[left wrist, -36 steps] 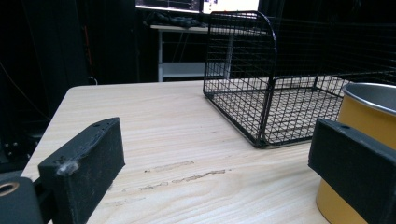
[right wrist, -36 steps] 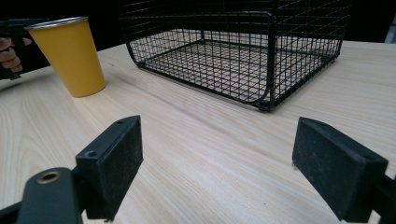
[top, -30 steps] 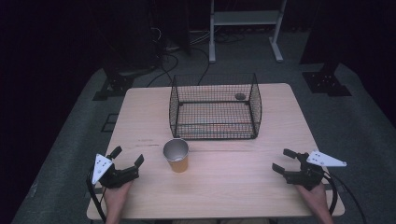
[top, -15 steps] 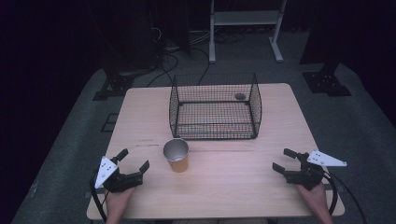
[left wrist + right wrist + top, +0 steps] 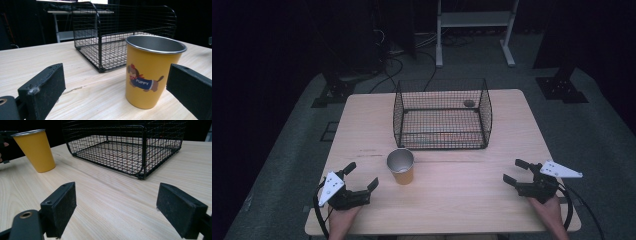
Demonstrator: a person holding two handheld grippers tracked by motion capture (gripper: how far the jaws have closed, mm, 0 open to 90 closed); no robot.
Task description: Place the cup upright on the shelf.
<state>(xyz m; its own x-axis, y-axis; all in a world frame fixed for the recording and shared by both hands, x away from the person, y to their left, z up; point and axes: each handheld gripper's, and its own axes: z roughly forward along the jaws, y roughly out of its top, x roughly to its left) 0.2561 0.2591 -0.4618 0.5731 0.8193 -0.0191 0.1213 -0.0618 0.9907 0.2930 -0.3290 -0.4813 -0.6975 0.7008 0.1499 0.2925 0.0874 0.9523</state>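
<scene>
Nearest the lower edge of the high view, the person's forearms are cut off by the frame, and each hand is largely covered by the tool it holds. The left gripper (image 5: pixel 360 176) is seen at about 7 o'clock on the pale wooden table (image 5: pixel 472 200), its jaws spread and holding nothing. The right gripper (image 5: pixel 515 172) lies at about 4 o'clock, its jaws likewise spread and empty. In both gripper views the jaws are cropped by the lower and side edges, so only their black padded ends are made out.

Just beyond the left gripper, at roughly 1 o'clock from it, the yellow tapered metal cup (image 5: pixel 401 167) stands upright on the table, clear of both jaws. From above, only its silver interior and a strip of yellow wall are visible. In the left gripper view the cup (image 5: pixel 150 71) is shown close, between the jaws' lines but ahead of them, and a cartoon dog printed on its side is revealed, with a word on the dog's coat too small to be read with certainty. In the right gripper view the cup's (image 5: pixel 35 149) plain side is seen far off at the upper left.

Farther back, toward 12 o'clock, the black wire mesh basket (image 5: pixel 442 86) sits open-topped. A small dark round object (image 5: pixel 469 103) near its far right corner is too blurred to identify.
</scene>
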